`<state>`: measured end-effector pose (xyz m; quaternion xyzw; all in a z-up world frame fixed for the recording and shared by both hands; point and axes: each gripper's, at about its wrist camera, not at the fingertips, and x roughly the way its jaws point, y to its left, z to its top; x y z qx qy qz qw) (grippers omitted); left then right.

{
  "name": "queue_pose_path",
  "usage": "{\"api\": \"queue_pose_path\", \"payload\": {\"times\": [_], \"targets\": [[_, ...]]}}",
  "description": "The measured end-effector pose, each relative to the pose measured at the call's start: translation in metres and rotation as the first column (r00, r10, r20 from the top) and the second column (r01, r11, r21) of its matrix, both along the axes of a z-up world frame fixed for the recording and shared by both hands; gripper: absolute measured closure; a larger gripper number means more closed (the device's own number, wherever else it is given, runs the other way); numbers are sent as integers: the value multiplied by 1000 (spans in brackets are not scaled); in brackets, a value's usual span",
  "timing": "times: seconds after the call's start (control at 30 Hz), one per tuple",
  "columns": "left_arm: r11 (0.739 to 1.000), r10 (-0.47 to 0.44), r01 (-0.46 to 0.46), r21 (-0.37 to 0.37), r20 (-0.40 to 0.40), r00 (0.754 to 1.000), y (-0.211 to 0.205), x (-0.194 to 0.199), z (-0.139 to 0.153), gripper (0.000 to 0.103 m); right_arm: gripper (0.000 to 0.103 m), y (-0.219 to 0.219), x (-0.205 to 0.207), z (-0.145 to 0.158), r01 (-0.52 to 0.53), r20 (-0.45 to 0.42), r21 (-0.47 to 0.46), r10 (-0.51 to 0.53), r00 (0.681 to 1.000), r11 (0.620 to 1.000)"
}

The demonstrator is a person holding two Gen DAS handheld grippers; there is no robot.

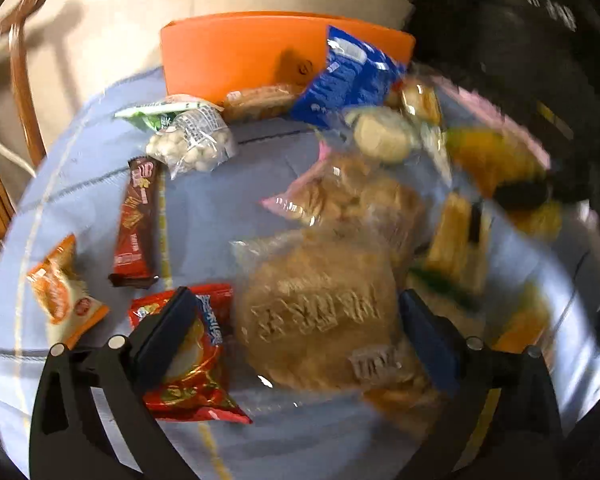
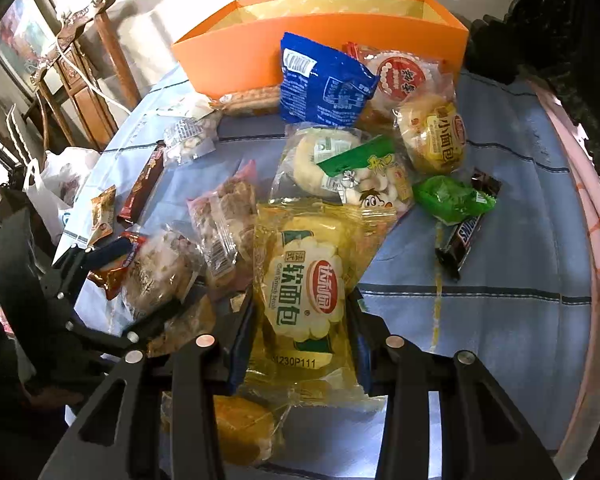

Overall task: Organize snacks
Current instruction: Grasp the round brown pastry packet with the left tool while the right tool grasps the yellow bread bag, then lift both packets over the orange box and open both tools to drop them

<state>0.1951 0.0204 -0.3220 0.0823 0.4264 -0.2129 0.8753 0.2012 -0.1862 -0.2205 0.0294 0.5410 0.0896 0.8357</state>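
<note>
Wrapped snacks lie scattered on a blue tablecloth [image 2: 480, 312] in front of an orange box [image 2: 320, 48] [image 1: 260, 52]. My right gripper [image 2: 300, 344] is shut on a yellow soft bread packet [image 2: 304, 280], whose sides are pinched between the pads. My left gripper [image 1: 300, 340] stands open wide around a round brown pastry in clear wrap [image 1: 316, 312]. Its left finger rests over a red packet [image 1: 196, 384]. The right wrist view shows the left gripper [image 2: 136, 284] at the left, straddling the same pastry [image 2: 156, 276].
A blue packet [image 2: 320, 84] leans on the box front among buns. A green packet [image 2: 452, 196] and a dark chocolate bar [image 2: 464, 236] lie to the right. A brown bar [image 1: 136, 220] and an orange packet [image 1: 60, 292] lie left. Wooden chairs [image 2: 80, 60] stand beyond the table's edge.
</note>
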Motion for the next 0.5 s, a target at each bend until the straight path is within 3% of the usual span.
{"api": "queue_pose_path", "payload": {"times": [0.03,0.07,0.1,0.33,0.5], "targets": [[1000,-7,7,10,6,1000,-1,-3,-1,5,62,0,0,1,2,3,-1,-2,1000,1000],[1000,-3,3,-3,3,1000,0,-4,0,14,62,-1,0,1,7,3,-2,-7,1000,1000],[999,-7,7,-52,-14,1000,3,-4,1,29,62,-2,0,1,12,3,-3,-12,1000,1000],[983,-24,8,-184,-84,996,11,-3,6,30,62,-2,-2,5,17,22,-4,-17,1000,1000],[972,-21,15,-236,-22,1000,17,-3,43,30,62,0,-1,23,7,67,13,-8,998,1000]]}}
